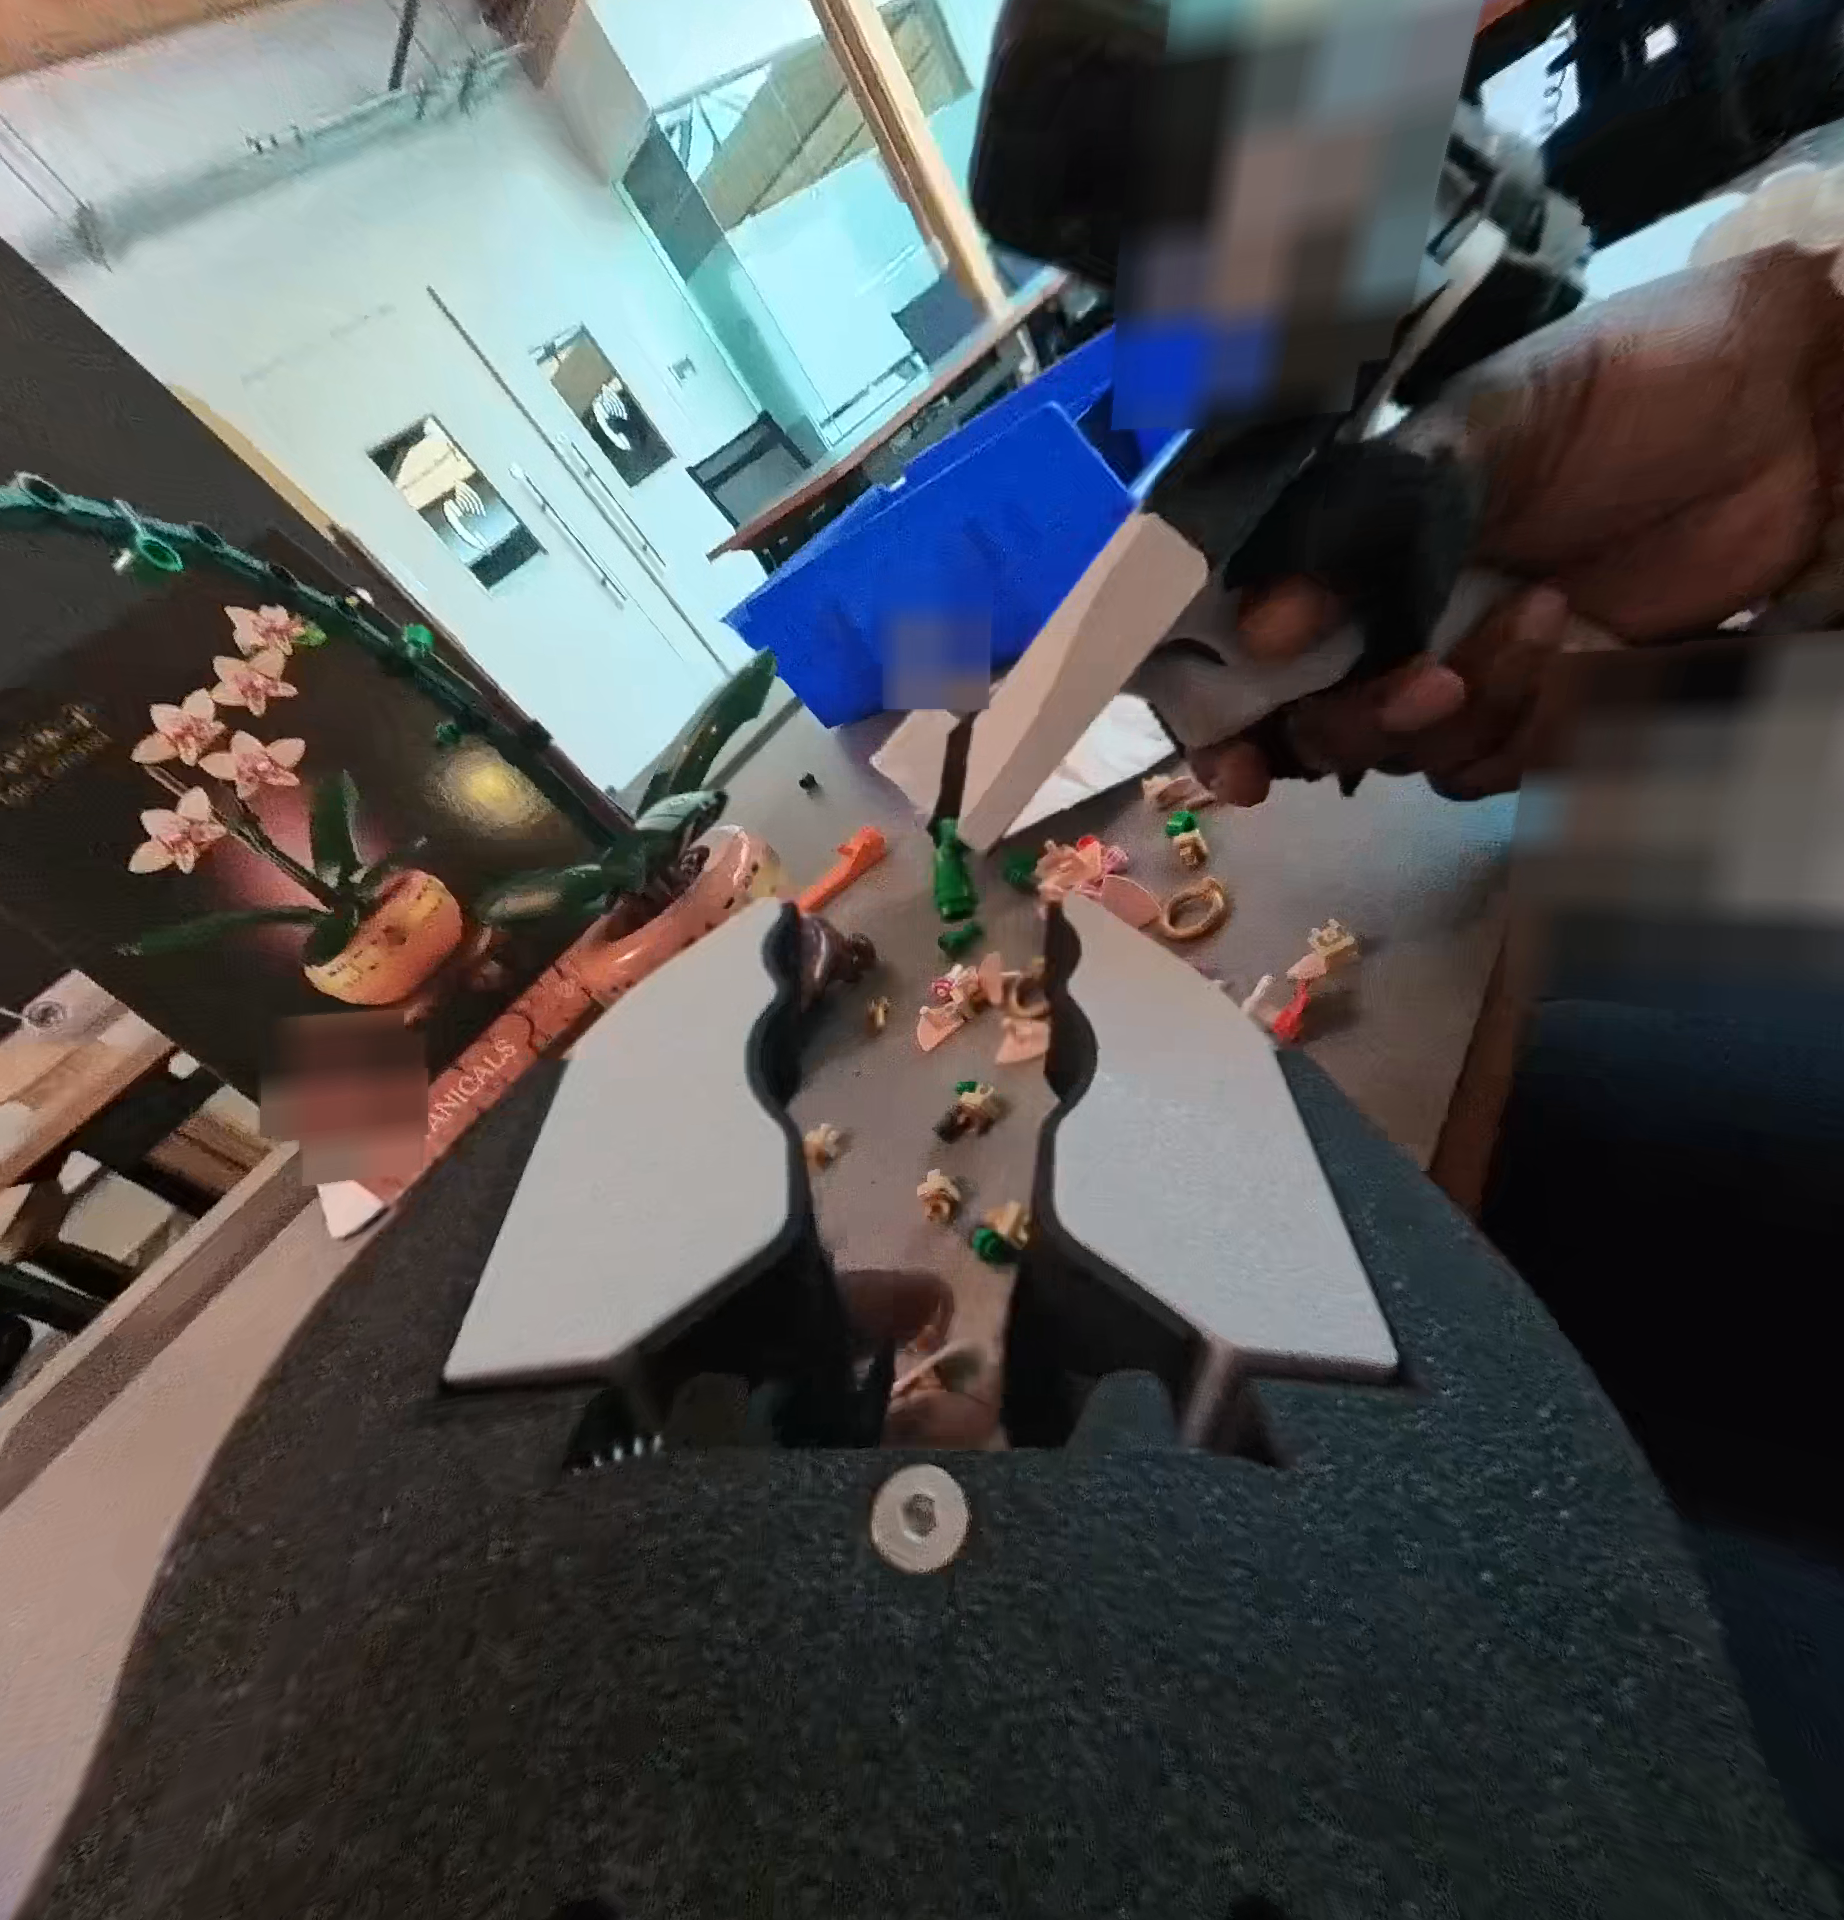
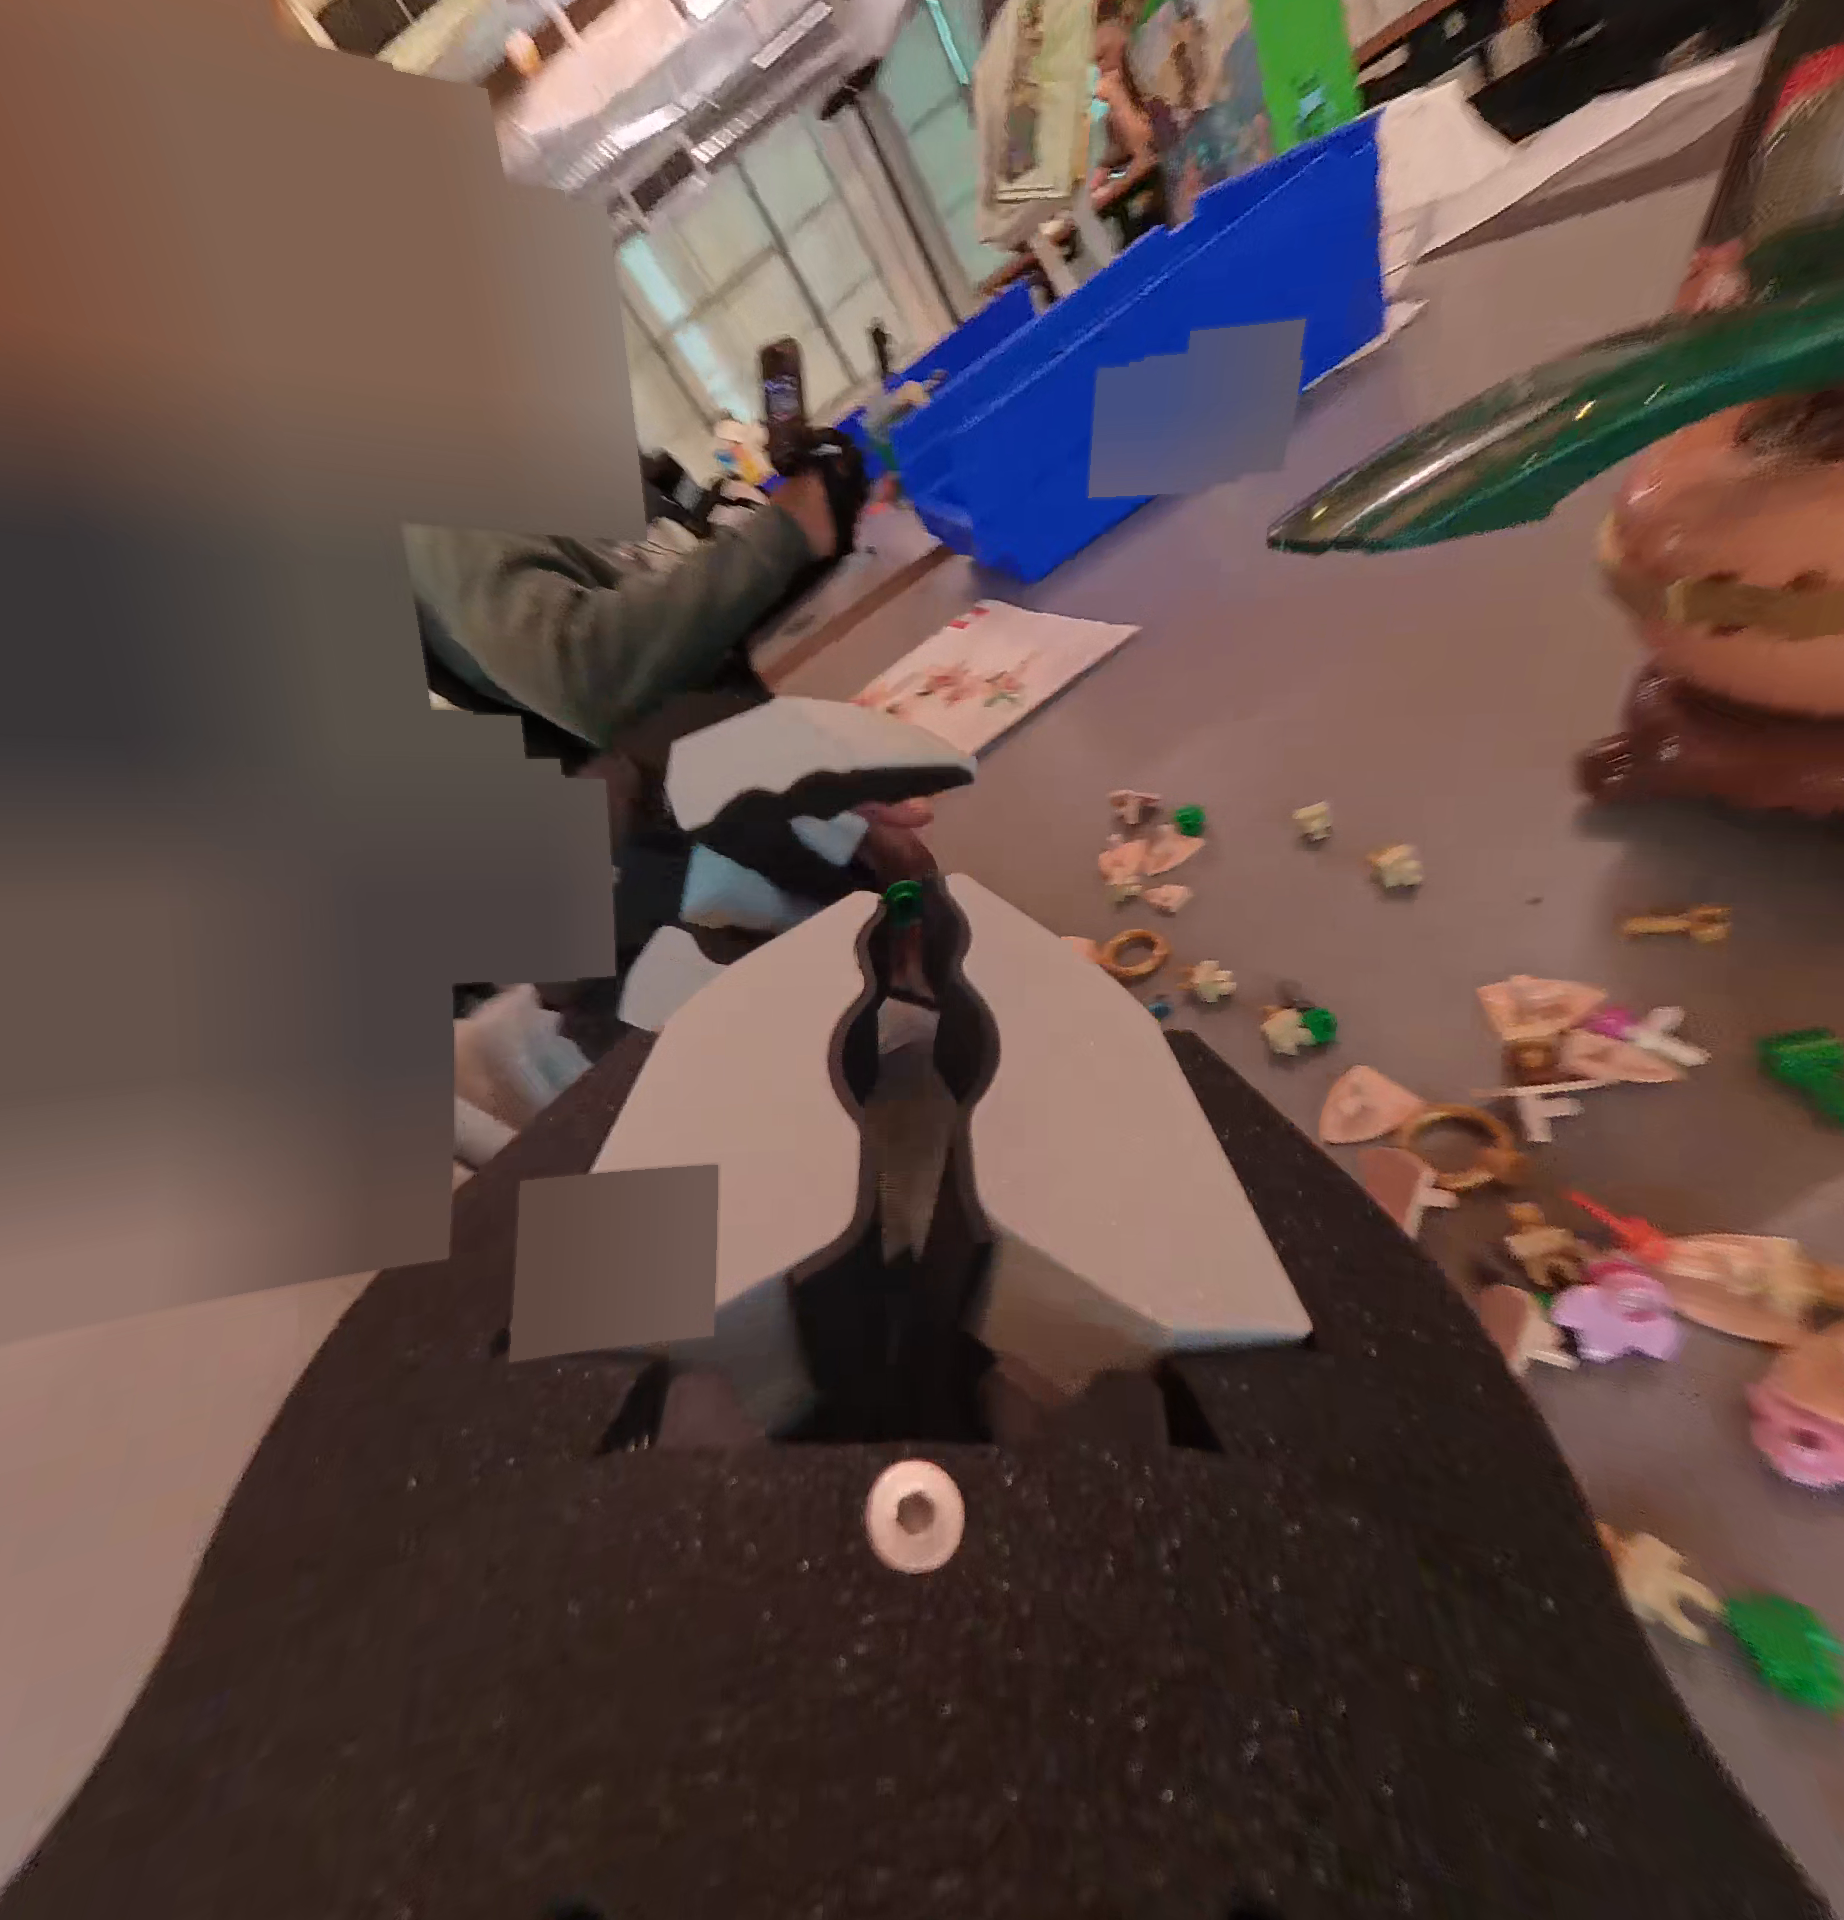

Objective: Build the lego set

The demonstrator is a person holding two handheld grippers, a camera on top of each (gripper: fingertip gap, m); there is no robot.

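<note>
Partly hidden, a green piece [image 2: 902,902] sits pinched in right fingers [image 2: 965,935]; left fingers [image 1: 1115,997] wide.

The left hand-held gripper [image 1: 918,925] had its fingers apart. The right hand-held gripper [image 2: 916,902] had its tips nearly together, and a hand [image 1: 1583,540] held it, pointed downward.
</note>
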